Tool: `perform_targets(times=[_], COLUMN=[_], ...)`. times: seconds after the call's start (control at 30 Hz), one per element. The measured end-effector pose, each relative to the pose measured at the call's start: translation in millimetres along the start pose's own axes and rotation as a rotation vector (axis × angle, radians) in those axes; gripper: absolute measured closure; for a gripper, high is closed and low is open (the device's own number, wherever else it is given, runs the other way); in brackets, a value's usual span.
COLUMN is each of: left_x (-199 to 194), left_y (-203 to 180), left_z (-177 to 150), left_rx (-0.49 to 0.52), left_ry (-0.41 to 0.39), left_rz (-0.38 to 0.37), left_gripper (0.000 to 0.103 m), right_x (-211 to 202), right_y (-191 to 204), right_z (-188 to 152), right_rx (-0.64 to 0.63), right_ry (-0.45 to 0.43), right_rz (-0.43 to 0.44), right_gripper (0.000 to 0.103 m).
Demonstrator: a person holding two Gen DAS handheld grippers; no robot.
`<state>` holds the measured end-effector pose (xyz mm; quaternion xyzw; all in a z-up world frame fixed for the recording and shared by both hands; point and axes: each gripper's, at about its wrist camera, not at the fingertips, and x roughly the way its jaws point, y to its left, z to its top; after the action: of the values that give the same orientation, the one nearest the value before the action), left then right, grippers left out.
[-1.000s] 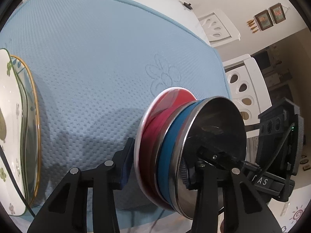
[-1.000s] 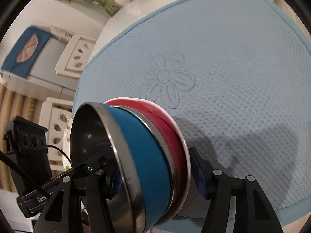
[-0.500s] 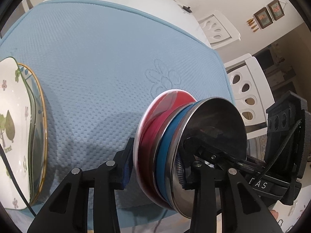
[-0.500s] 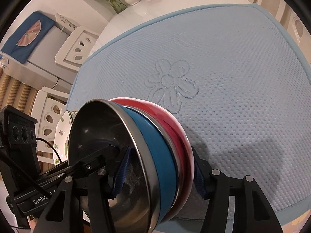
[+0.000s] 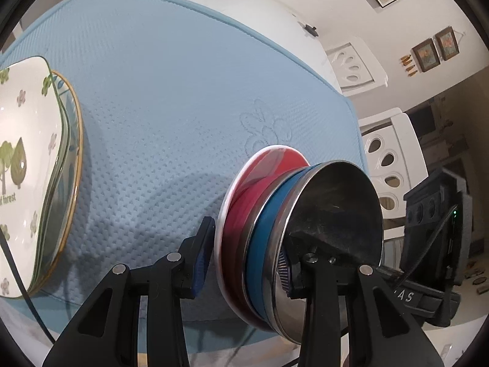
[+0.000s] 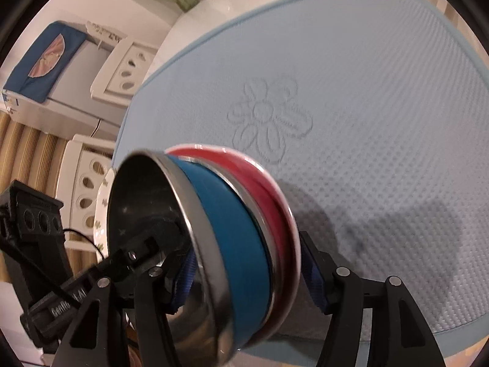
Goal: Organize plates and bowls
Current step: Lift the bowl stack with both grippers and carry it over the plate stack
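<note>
- The nested bowls point(image 5: 293, 238), steel-lined blue inside red, hang tipped on edge above the blue mat point(image 5: 171, 98), near its embroidered flower point(image 6: 272, 122).
- Both tools share the load: the left tool point(image 5: 244, 263) and the right tool point(image 6: 244, 278) each clamp the stack, one pad inside, one beneath; the right tool's jaws have just widened slightly.
- Only the left view shows the stacked plates point(image 5: 27, 159); the right view shows just a sliver.

free: mat centre point(image 5: 171, 98) | blocked: plates point(image 5: 27, 165) left edge
</note>
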<state>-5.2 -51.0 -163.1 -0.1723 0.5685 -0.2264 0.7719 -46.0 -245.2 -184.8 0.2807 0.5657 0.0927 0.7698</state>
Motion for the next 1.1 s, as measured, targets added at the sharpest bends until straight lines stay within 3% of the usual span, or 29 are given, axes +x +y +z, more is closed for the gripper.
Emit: perform_targets(times=[0.17, 0.47, 0.7, 0.9, 1.1], left_x=[2, -15, -31, -57, -105], left_y=[-12, -22, -30, -39, -27], left_z=[-4, -7, 0, 5, 1], left_rx=[0.037, -0.008, 0.017, 0.037, -0.026], left_ry=[-0.013, -0.062, -0.147, -0.222, -0.298], left_rz=[0.062, 0.048, 0.037, 0.059, 0.067], left_gripper=[0.071, 0.071, 0.071, 0.071, 0.071], right_x=[-2, -17, -35, -47, -60], right_y=[8, 17, 36, 53, 91], right_z=[-5, -1, 11, 17, 15], right_rx=[-0.019, -0.043, -0.155, -0.224, -0.276], right_ry=[-0.034, -0.049, -0.11, -0.136, -0.136], right_rz=[-0.028, -0.071, -0.1, -0.082, -0.042], right_gripper=[0.045, 0.047, 0.047, 0.047, 0.047])
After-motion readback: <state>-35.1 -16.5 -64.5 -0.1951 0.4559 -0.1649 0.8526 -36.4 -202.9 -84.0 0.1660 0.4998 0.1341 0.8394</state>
